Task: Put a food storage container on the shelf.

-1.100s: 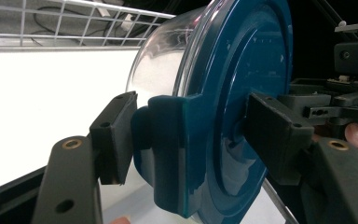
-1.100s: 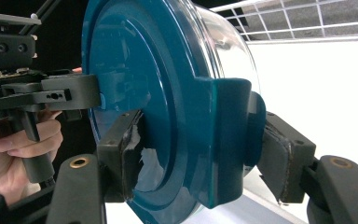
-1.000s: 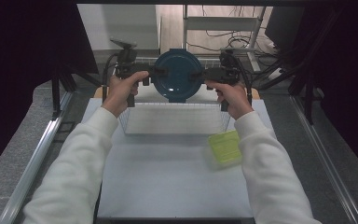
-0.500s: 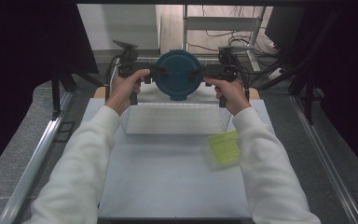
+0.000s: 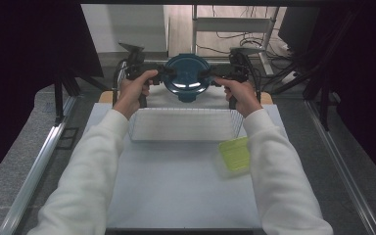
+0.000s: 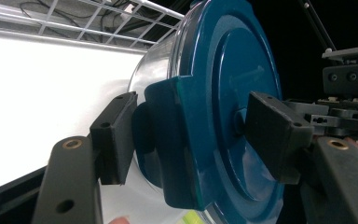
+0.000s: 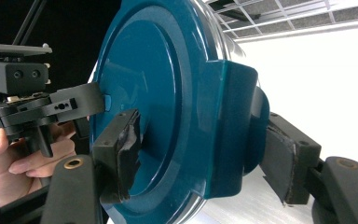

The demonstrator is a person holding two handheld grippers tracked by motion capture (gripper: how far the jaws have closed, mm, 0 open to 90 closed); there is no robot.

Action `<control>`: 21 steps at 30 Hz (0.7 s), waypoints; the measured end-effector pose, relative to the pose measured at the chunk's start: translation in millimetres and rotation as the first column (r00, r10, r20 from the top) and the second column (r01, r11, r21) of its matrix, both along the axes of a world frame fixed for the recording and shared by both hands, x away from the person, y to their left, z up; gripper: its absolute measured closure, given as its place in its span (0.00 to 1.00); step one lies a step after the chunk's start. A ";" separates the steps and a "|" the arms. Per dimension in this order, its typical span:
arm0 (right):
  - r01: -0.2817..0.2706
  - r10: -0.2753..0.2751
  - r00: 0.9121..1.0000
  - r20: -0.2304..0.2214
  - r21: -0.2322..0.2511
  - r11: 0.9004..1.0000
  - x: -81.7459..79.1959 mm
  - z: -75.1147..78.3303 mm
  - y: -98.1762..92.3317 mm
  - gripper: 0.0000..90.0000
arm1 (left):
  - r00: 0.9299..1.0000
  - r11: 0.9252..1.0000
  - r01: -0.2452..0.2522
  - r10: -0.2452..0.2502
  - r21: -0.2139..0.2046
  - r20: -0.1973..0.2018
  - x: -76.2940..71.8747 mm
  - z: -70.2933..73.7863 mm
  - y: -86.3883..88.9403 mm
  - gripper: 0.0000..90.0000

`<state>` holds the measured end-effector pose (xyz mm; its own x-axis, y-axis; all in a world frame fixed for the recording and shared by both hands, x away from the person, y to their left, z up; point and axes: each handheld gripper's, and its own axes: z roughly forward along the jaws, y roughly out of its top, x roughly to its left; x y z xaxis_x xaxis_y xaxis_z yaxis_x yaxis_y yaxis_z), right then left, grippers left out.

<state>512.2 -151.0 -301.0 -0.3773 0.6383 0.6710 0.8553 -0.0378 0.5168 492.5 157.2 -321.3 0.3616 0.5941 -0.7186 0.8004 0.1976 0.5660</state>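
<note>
Both hands are carrying a round container with a dark teal plastic lid and clear body (image 5: 187,78) between them, and over the last second it has been drifting slightly away from the person toward the far edge of the table; judged from that, the carry is still under way and no set-down has begun. The left gripper (image 5: 162,73) is clamping the teal latch flap on its side of the lid, one pad on the lid face and the other behind the flap, as the left gripper view (image 6: 189,140) shows. The right gripper (image 5: 211,75) is gripping the opposite flap the same way (image 7: 200,154). The container is hanging above the far rim of a white wire rack basket (image 5: 183,125), which is standing on the pale table mat (image 5: 176,186) and looking empty. What the clear body is holding cannot be told. A small clear tub with a yellow-green lid (image 5: 234,156) is sitting closed just beside the basket's near right corner.
</note>
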 end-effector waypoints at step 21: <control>0.064 -0.059 0.996 -0.064 0.064 0.996 9.4 -15.1 -2.1 0.34 | 0.998 0.997 -0.057 0.055 -0.047 -0.043 12.7 -12.3 -1.0 0.40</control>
<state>521.5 -153.1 -316.1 -0.2949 0.6125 0.7334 0.8806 -0.1236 0.4574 505.2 156.1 -333.6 0.2977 0.5772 -0.7604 0.8099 0.2690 0.5213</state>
